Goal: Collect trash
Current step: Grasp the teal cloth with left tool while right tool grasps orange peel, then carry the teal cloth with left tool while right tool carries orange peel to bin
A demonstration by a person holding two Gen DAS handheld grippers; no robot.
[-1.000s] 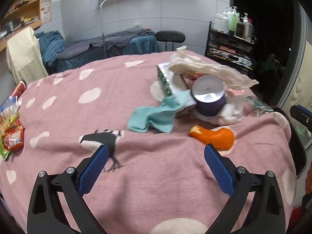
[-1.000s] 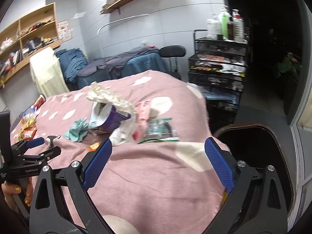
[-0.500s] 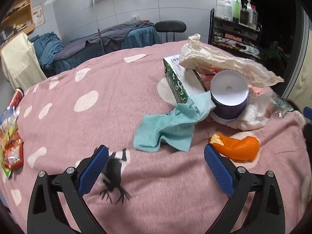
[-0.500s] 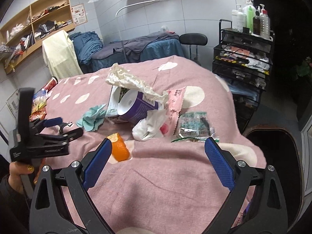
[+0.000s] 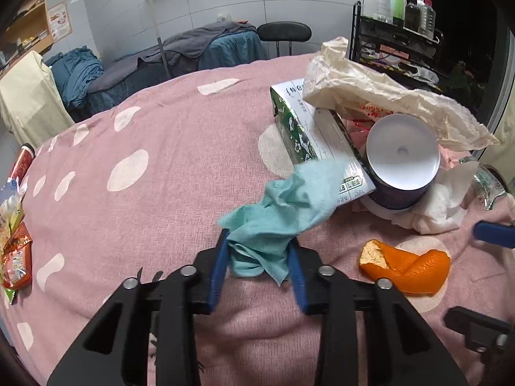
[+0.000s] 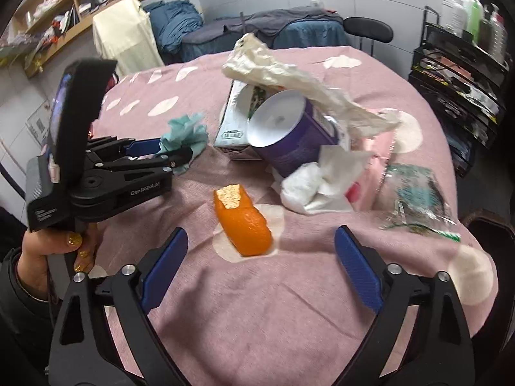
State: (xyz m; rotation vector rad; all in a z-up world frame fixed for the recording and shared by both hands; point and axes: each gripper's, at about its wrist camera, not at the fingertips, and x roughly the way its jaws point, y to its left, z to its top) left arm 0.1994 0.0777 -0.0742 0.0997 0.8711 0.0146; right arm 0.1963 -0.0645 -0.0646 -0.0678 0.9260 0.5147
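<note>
Now the left claw (image 5: 257,260) is closing, its blue pads pressing the near end of the teal cloth (image 5: 280,212) from both sides; the cloth's far end drapes against the carton (image 5: 309,128) at about one o'clock from the claw. From the right wrist view the same claw (image 6: 167,151) sits at ten o'clock, gripped by a hand (image 6: 58,254) with gold nails, the cloth (image 6: 186,135) bunched at its tip.

The right claw (image 6: 260,270) stands wide and is closing slightly, with nothing between its pads; it hangs just short of the orange peel (image 6: 244,222), which lies on the pink bench (image 6: 225,321) at twelve o'clock from it. In the left wrist view the peel (image 5: 405,267) lies at three o'clock from the cloth, apart from it.

Beyond the peel sits the trash heap: a purple tub (image 6: 289,135) on its side leaning on the carton (image 6: 231,128), a crumpled bag (image 6: 289,74) draped over both, white tissue (image 6: 315,189) touching the tub's near side, and a clear wrapper (image 6: 415,199) at two o'clock near the bench edge. Snack packets (image 5: 14,251) lie at the bench's nine o'clock edge in the left wrist view.
</note>
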